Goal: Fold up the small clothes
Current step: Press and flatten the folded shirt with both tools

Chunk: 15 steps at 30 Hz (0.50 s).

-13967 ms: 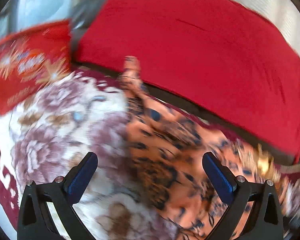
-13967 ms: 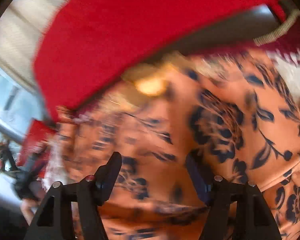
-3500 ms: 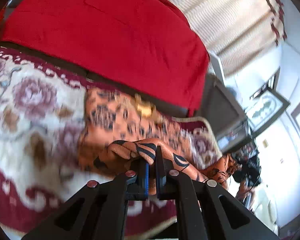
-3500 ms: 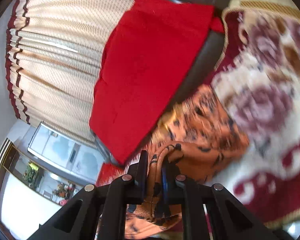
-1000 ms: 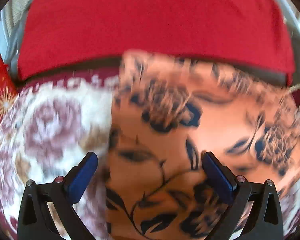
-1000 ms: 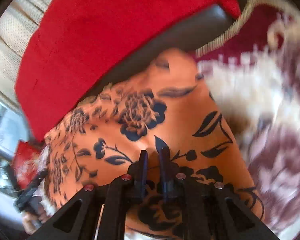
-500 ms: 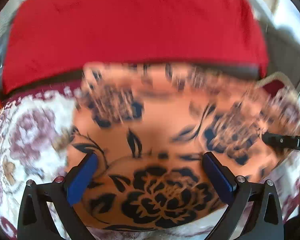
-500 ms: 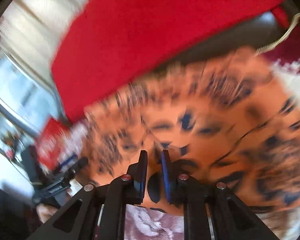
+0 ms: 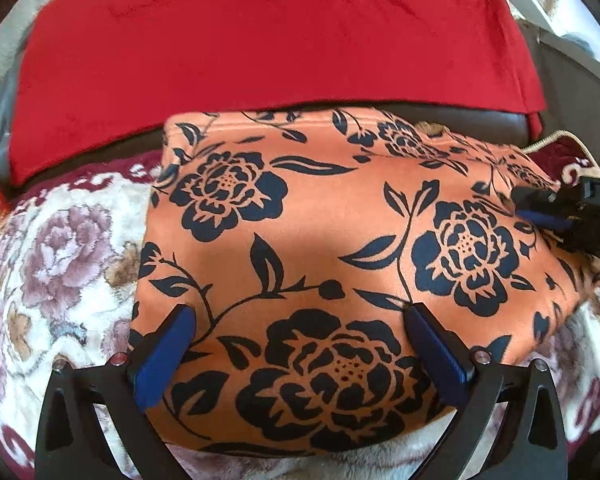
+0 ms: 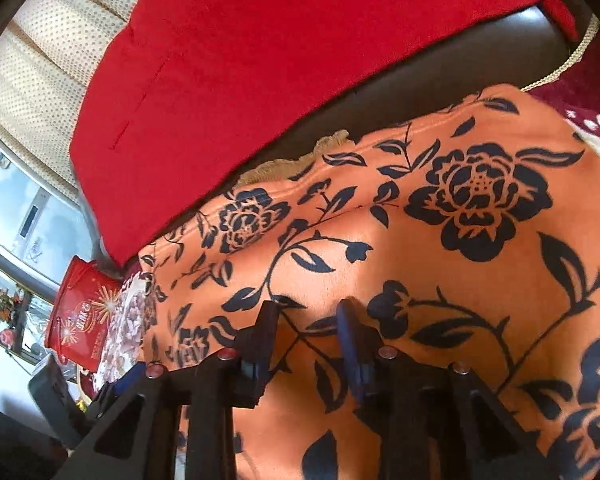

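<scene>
Lettering on the red box (image 10: pixel 82 316) was too small to read, while the left gripper (image 9: pixel 300 344) gaped and the right gripper (image 10: pixel 307 328) was opening, neither pinching the folded orange garment (image 9: pixel 339 248).

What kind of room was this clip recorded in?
Most likely a home living room: a floral plush blanket under the orange garment, a red throw over dark upholstery, and cream curtains by a window.

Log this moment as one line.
garment: folded, flat on blanket | left gripper: open, over it | right gripper: opening, nothing pinched
</scene>
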Each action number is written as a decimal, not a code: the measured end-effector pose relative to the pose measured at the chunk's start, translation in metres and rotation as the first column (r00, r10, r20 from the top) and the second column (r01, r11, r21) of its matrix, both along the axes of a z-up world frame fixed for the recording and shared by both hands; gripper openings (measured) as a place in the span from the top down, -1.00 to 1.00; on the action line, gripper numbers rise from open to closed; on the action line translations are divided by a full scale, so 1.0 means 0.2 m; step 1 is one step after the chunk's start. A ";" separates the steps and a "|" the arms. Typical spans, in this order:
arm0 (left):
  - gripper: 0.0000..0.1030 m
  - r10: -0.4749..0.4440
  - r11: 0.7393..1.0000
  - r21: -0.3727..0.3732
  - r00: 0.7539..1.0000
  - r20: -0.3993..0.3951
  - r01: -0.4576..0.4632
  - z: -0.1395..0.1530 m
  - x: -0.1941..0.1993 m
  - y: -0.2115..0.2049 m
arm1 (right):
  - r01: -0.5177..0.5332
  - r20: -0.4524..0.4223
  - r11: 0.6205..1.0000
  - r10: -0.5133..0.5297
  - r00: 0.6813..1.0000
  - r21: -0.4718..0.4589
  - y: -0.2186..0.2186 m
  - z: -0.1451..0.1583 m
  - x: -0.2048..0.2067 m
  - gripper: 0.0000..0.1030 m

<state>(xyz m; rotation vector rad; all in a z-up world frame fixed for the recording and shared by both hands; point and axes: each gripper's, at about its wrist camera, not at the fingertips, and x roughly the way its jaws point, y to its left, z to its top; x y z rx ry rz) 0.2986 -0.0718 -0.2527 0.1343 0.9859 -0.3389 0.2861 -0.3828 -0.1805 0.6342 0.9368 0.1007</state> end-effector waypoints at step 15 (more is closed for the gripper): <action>-1.00 0.176 0.964 0.186 0.981 0.086 -0.189 0.00 0.06 0.12 | 0.055 -0.074 0.998 -0.054 0.996 0.013 -0.20 -0.03 -0.23 0.28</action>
